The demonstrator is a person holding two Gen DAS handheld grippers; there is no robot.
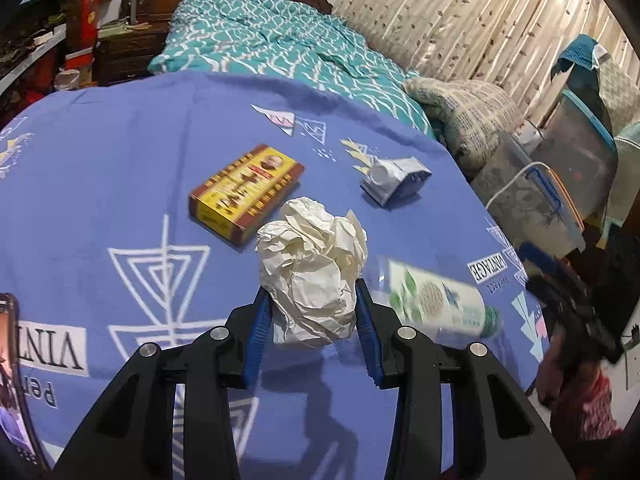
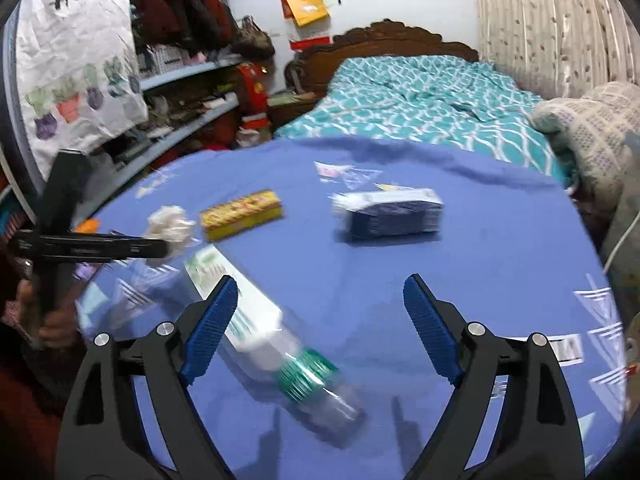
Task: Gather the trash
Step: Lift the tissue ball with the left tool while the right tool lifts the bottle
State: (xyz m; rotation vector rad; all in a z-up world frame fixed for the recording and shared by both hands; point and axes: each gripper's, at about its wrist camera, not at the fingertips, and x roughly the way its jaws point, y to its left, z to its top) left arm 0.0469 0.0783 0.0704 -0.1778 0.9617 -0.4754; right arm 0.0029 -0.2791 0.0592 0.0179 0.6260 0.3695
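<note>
A bedroom: a bed with a teal patterned cover (image 1: 280, 40) and carved wooden headboard (image 2: 384, 36) runs along a pale curtain (image 1: 460, 12), and cluttered shelves (image 2: 188, 92) fill the other wall. In front of the bed stands a counter under a blue cloth with white geometric print (image 1: 120, 152).

The left tongs (image 1: 314, 312) are clamped on a crumpled ball of white paper (image 1: 312, 264), their blue pads pressing its lower sides. The ball is held above the cloth; its shadow falls on the fabric below. In the right wrist view the same tongs appear at the left edge, the paper ball (image 2: 168, 222) at their tip and a hand (image 2: 52, 320) gripping the handle.

The right tongs (image 2: 320, 316) stand wide apart with nothing between the pads. A clear plastic bottle with a white and green label and green cap (image 2: 276, 340) lies on its side on the cloth, blurred, running under the left pad toward the lower middle of the view. In the left wrist view the bottle (image 1: 436, 300) lies just to the right of the paper ball, with the right tongs blurred at the counter's right edge (image 1: 568, 304).

Farther back on the cloth lie a yellow and red box (image 1: 244, 192), flat, and a dark blue and white carton with a white cap (image 1: 396, 180), well apart from each other. Beyond the counter's right edge sit clear plastic storage bins (image 1: 560, 184).
</note>
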